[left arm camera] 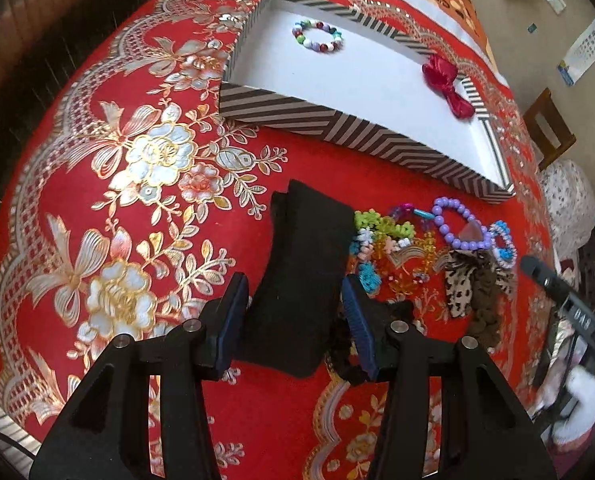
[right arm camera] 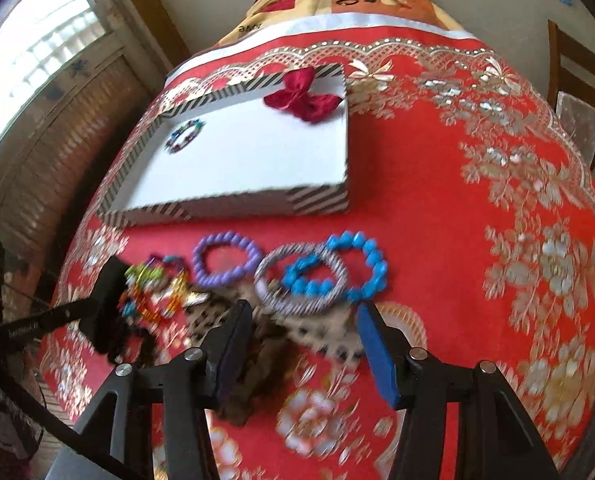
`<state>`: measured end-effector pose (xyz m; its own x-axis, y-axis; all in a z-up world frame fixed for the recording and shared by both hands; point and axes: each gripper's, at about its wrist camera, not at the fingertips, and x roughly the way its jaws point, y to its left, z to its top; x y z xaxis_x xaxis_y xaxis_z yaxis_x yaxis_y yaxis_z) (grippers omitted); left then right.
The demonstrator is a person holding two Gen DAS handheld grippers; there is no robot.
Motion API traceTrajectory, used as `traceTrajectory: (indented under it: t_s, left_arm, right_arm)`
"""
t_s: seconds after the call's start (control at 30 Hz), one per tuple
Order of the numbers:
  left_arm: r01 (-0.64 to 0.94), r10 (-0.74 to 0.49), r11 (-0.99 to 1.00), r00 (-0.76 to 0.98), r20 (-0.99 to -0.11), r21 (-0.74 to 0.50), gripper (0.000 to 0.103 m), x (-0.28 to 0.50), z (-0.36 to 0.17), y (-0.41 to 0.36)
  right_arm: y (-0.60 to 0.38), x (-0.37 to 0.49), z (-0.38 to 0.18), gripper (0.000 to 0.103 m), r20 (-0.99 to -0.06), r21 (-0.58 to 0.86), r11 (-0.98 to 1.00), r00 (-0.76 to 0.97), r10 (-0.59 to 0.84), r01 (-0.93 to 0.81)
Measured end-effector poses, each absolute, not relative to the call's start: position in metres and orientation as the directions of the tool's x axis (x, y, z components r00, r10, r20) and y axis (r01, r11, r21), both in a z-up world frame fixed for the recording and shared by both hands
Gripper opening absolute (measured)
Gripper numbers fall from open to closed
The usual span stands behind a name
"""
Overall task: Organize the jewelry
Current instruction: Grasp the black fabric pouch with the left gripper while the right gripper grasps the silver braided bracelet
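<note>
Just before the box (left arm camera: 361, 136) — black bow (left arm camera: 301, 276) between the left gripper (left arm camera: 297, 320) jaws, grip unclear; soft, light, best pinched mid-band. Right gripper (right arm camera: 305, 344) spread over bracelets (right arm camera: 317, 276) — slippery beads.

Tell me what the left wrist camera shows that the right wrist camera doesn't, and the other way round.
Only the left wrist view shows the black fabric piece right between the left gripper's fingers. Only the right wrist view shows the blue bead bracelet overlapping the silver striped bangle, just ahead of the open right gripper. Both show the striped box holding the multicolor bead bracelet and red bow, plus the purple bead bracelet on the red tablecloth.
</note>
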<state>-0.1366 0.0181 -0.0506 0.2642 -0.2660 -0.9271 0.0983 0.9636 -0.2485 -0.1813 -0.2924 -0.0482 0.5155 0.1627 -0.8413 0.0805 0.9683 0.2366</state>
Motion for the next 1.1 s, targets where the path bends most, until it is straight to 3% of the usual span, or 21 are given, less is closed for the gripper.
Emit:
traceTrajectory:
  t_s: [0.1, 0.33, 0.4, 0.43, 0.47, 0.5, 0.6, 0.67, 1.1]
  left_arm:
    - [0.11, -0.264, 0.964, 0.246, -0.933, -0.243, 0.051, -0.132, -0.057, 0.014]
    - [0.151, -0.243, 0.966, 0.242, -0.939, -0.211, 0.055, -0.127, -0.063, 0.005]
    - [0.161, -0.238, 0.966, 0.245, -0.94, -0.203, 0.055, -0.126, -0.063, 0.004]
    - [0.164, -0.24, 0.965, 0.247, -0.939, -0.203, 0.054, -0.126, -0.062, 0.004]
    - [0.166, -0.245, 0.964, 0.248, -0.937, -0.208, 0.044, -0.125, -0.063, 0.003]
    - [0.166, -0.25, 0.963, 0.247, -0.936, -0.213, 0.031, -0.124, -0.063, 0.003]
    - [0.151, -0.253, 0.964, 0.256, -0.933, -0.221, 0.017, -0.123, -0.06, 0.009]
    - [0.143, -0.27, 0.961, 0.269, -0.925, -0.239, 0.014, -0.125, -0.052, 0.016]
    - [0.166, -0.297, 0.954, 0.401, -0.866, -0.25, 0.013, -0.123, 0.012, 0.015]
  right_arm:
    - [-0.298, -0.169, -0.053, 0.043, -0.848, 0.213, 0.974, 0.509, 0.147, 0.074]
    - [-0.3, -0.148, -0.068, 0.032, -0.874, 0.15, 0.989, 0.468, 0.128, 0.011]
    - [-0.297, -0.146, -0.073, 0.018, -0.882, 0.134, 0.991, 0.454, 0.125, -0.012]
    - [-0.296, -0.146, -0.074, 0.015, -0.88, 0.136, 0.99, 0.456, 0.13, -0.02]
    - [-0.295, -0.146, -0.073, 0.009, -0.878, 0.135, 0.991, 0.461, 0.131, -0.025]
    - [-0.294, -0.147, -0.073, 0.009, -0.879, 0.123, 0.992, 0.46, 0.123, -0.029]
    - [-0.295, -0.152, -0.063, 0.008, -0.861, 0.148, 0.988, 0.487, 0.147, -0.037]
    - [-0.296, -0.157, -0.054, 0.008, -0.848, 0.161, 0.986, 0.506, 0.157, -0.036]
    - [-0.292, -0.173, 0.007, 0.008, -0.764, 0.221, 0.973, 0.61, 0.211, -0.06]
